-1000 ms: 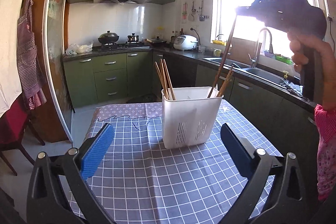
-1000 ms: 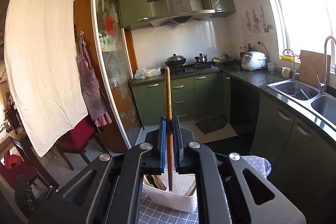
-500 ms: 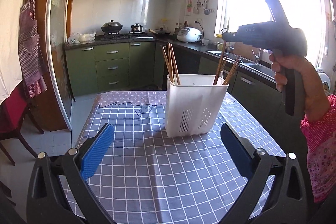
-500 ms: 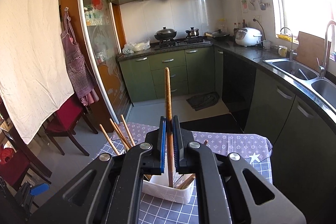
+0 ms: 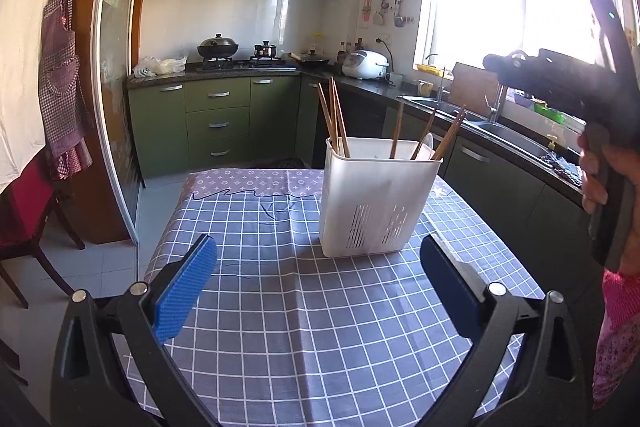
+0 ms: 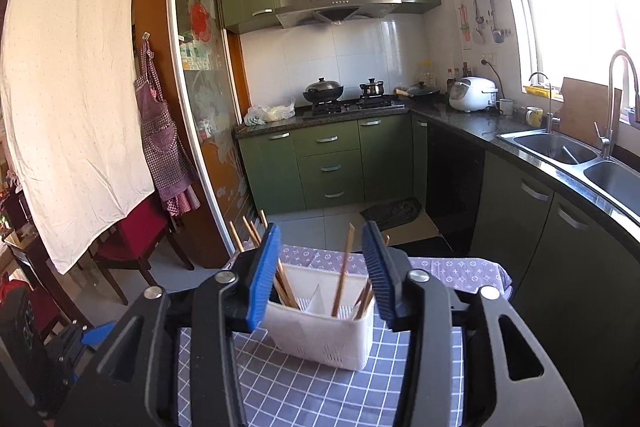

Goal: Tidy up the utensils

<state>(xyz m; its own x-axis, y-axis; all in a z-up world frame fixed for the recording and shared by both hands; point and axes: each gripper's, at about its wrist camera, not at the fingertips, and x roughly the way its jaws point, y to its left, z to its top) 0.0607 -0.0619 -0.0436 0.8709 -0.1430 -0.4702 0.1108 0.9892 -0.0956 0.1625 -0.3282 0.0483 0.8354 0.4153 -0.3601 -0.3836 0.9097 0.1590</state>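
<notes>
At the centre of the left wrist frame, on the checked surface [image 5: 304,327], we see the white utensil holder [image 5: 378,199] standing upright with wooden chopsticks [image 5: 336,115] leaning in its compartments. Our left claw [image 5: 320,291] sits low in that frame, spread wide and empty. In the right wrist view, our right claw [image 6: 320,275] is parted above the holder, gripping nothing.

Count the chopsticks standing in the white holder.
6 visible: three in the holder's left compartment, three on the right. Others may be hidden inside.
</notes>
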